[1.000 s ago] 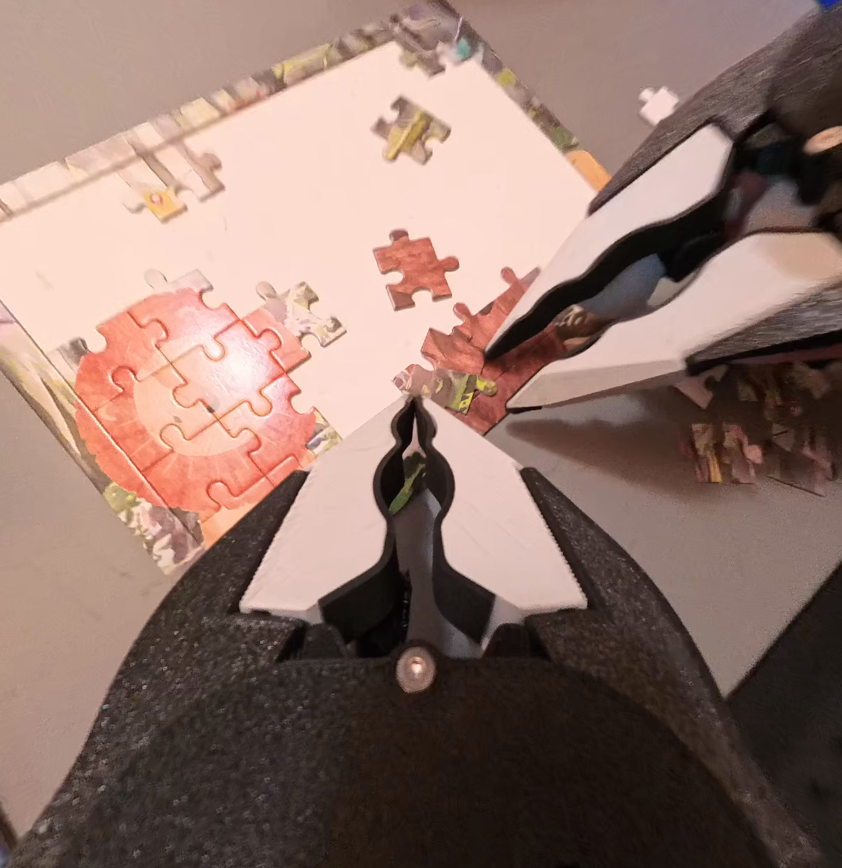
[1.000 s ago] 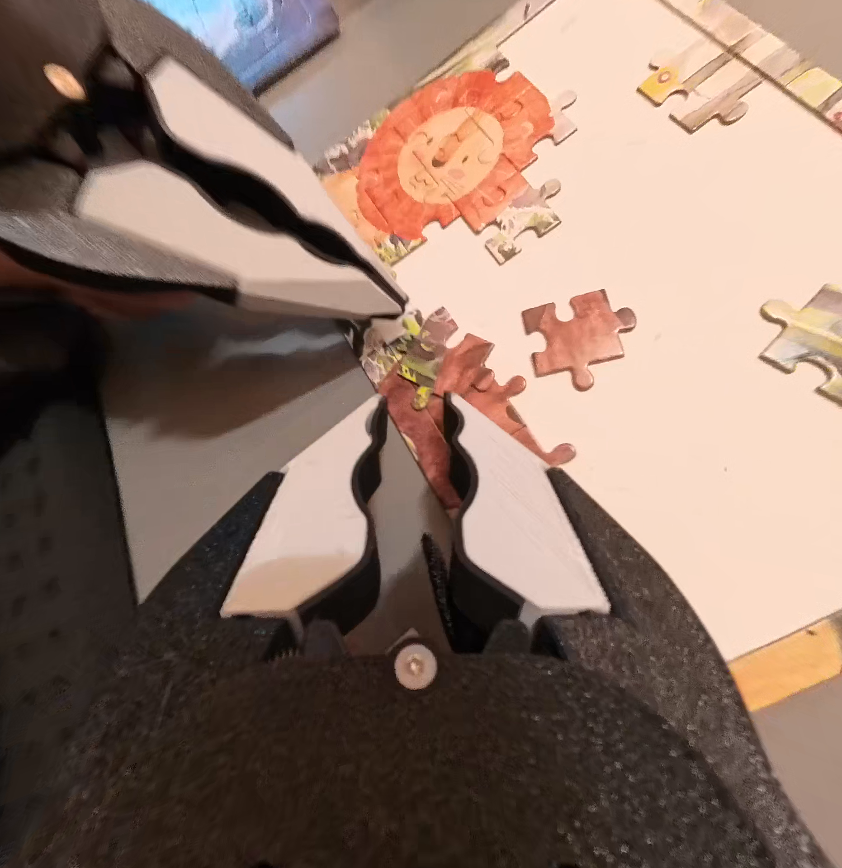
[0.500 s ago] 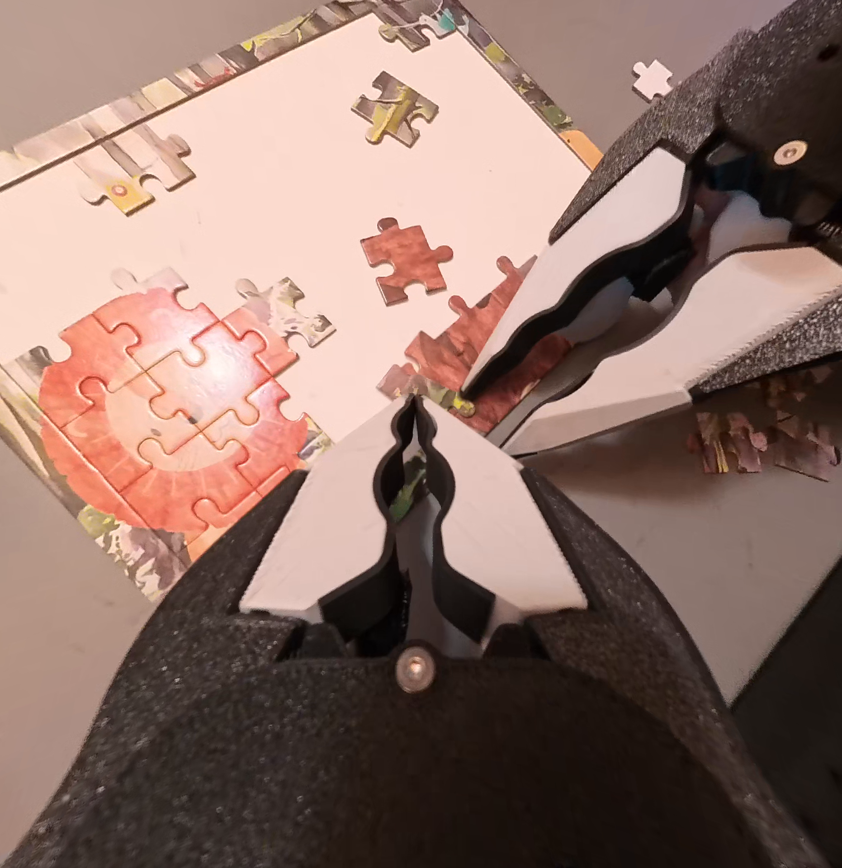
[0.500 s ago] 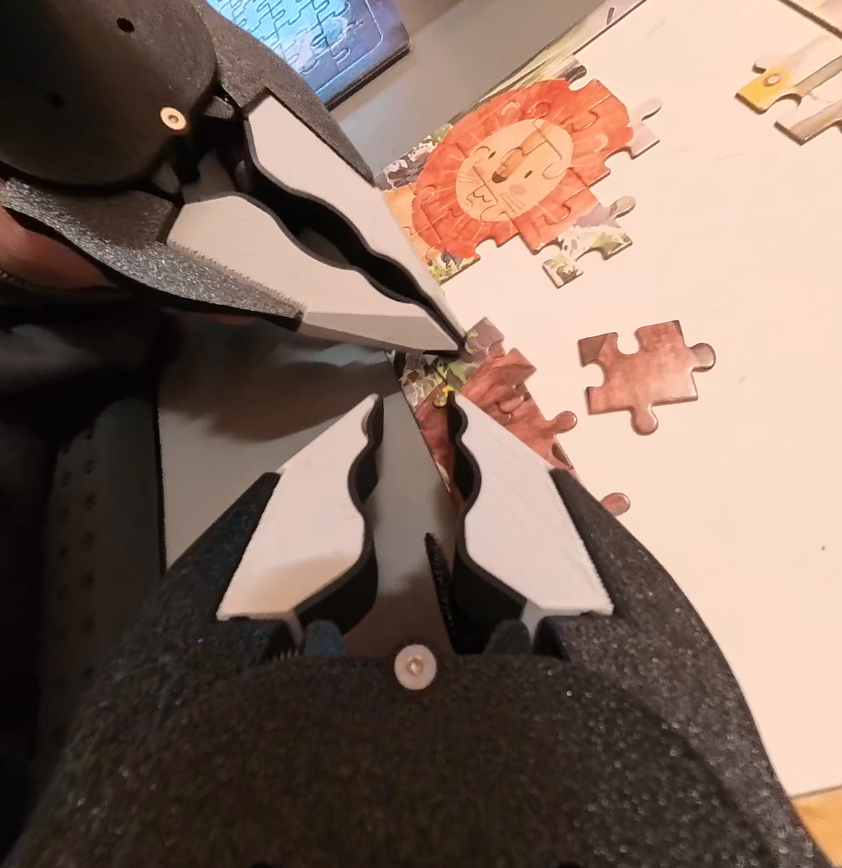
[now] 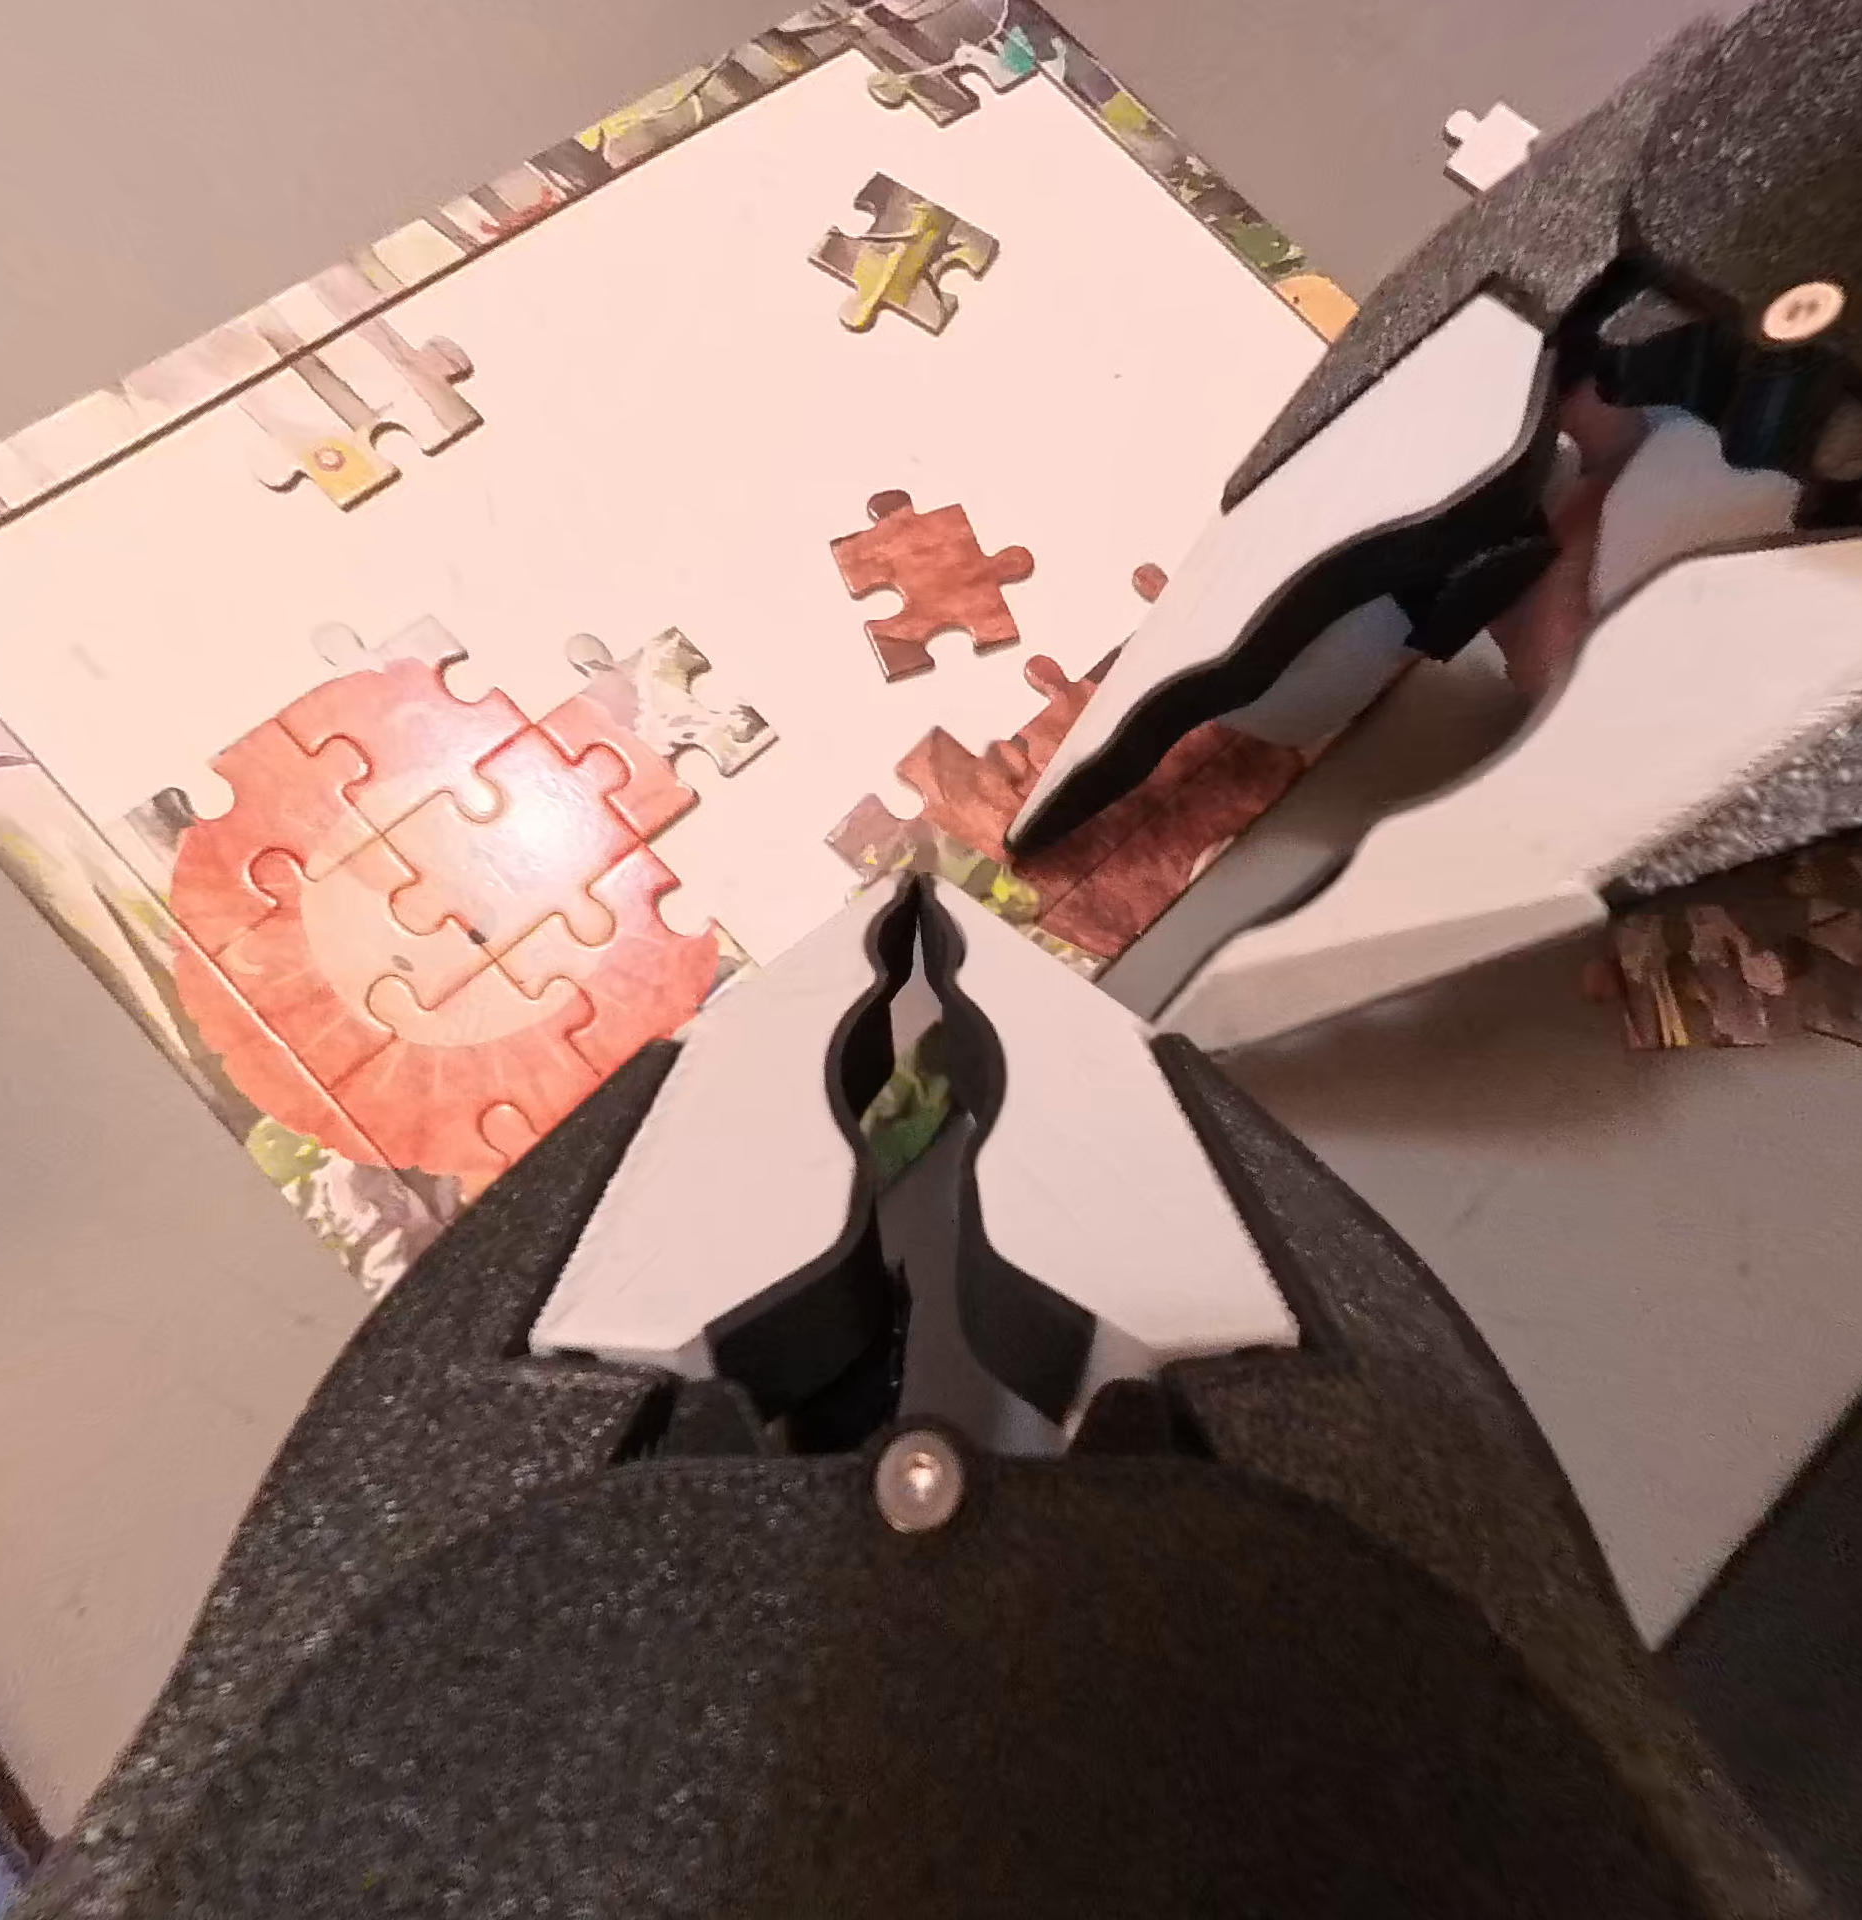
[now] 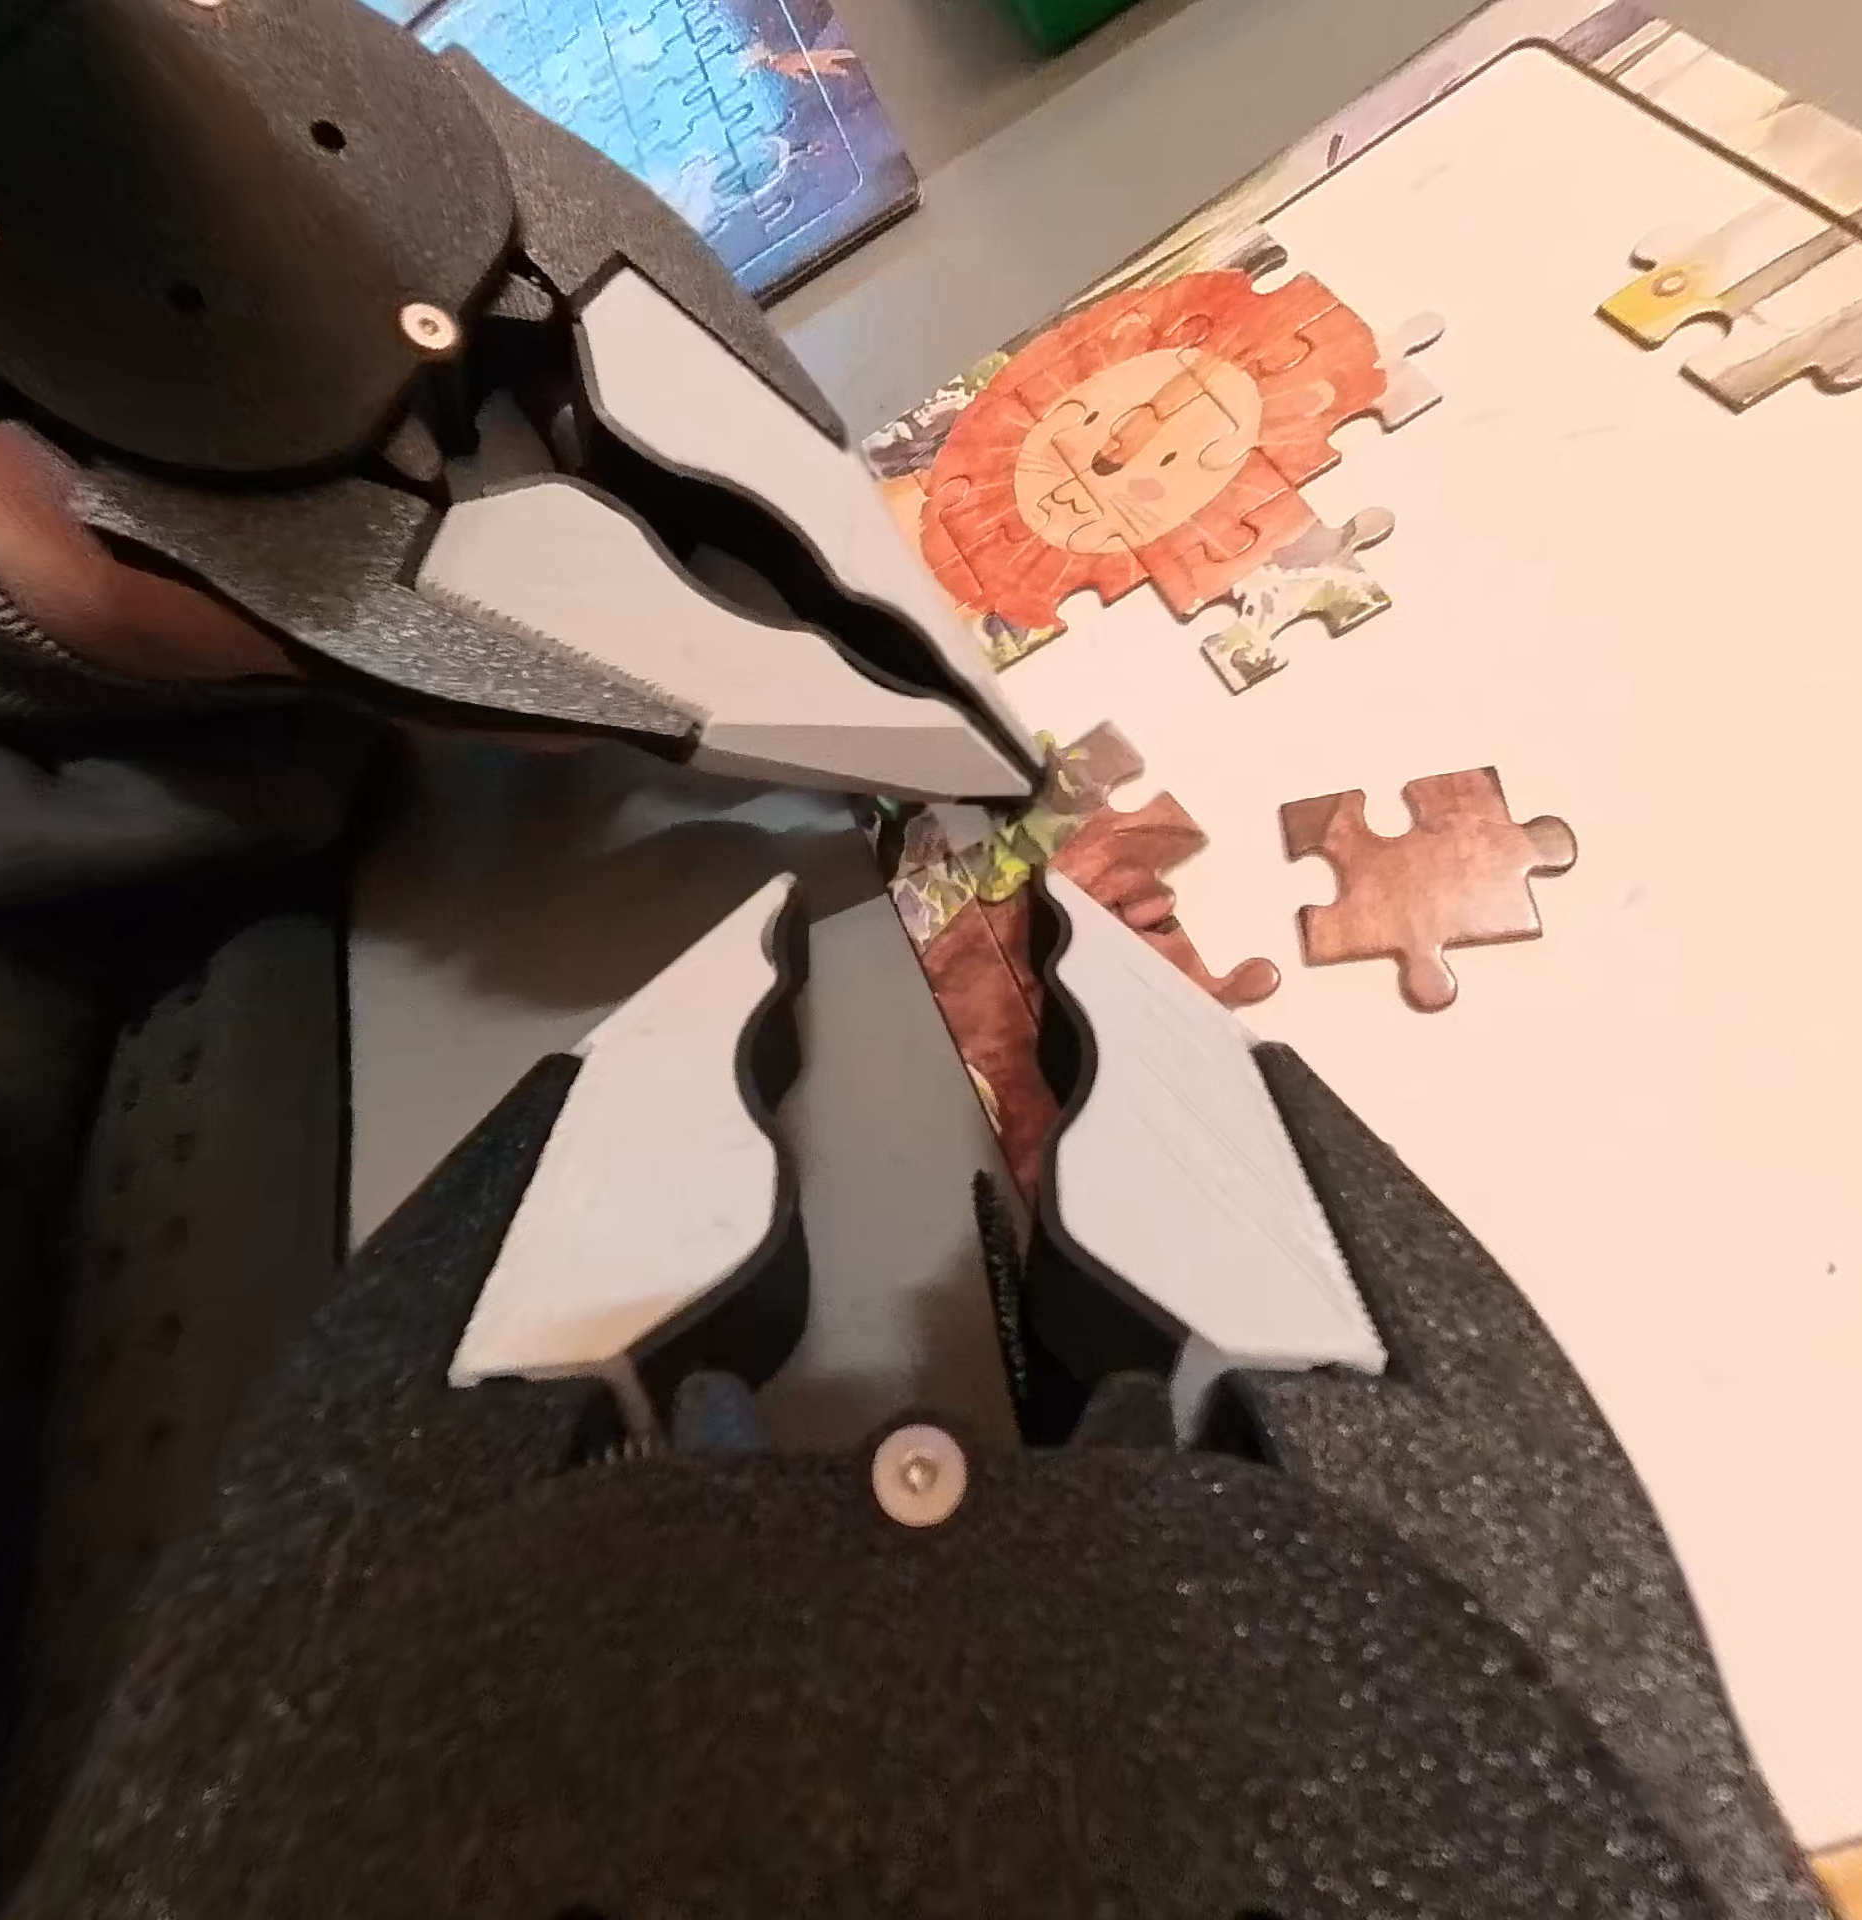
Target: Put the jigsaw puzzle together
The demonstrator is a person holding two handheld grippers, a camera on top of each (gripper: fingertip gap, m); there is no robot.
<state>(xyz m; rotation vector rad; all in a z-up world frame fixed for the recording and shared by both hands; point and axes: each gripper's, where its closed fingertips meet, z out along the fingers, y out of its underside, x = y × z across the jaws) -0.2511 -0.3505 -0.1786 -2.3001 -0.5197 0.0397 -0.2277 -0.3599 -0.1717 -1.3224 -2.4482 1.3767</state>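
Observation:
The white puzzle board (image 5: 646,416) holds a joined orange lion cluster (image 5: 439,904), also in the right wrist view (image 6: 1145,457). A brown cluster (image 5: 1145,831) lies at the board's near edge, with a green-grey piece (image 5: 885,842) joined at its end. My left gripper (image 5: 916,894) is shut, its tips resting at that green-grey piece (image 6: 1072,779). My right gripper (image 6: 916,883) is open and empty, astride the board's edge: one finger over the brown cluster (image 6: 1114,862), the other over bare table. A loose brown piece (image 6: 1426,883) lies just beyond.
A loose green piece (image 5: 906,255) and joined fence pieces (image 5: 366,416) lie on the board. A pile of loose pieces (image 5: 1737,977) and a face-down white piece (image 5: 1488,145) sit on the grey table. A blue puzzle (image 6: 719,135) lies behind. The table edge (image 5: 1737,1455) is near. Both grippers' tips are close together, under 4 cm apart.
My right gripper's jaws have opened wider at the board's edge. My left gripper has stayed shut at the green-grey piece. Both views have shifted slightly.

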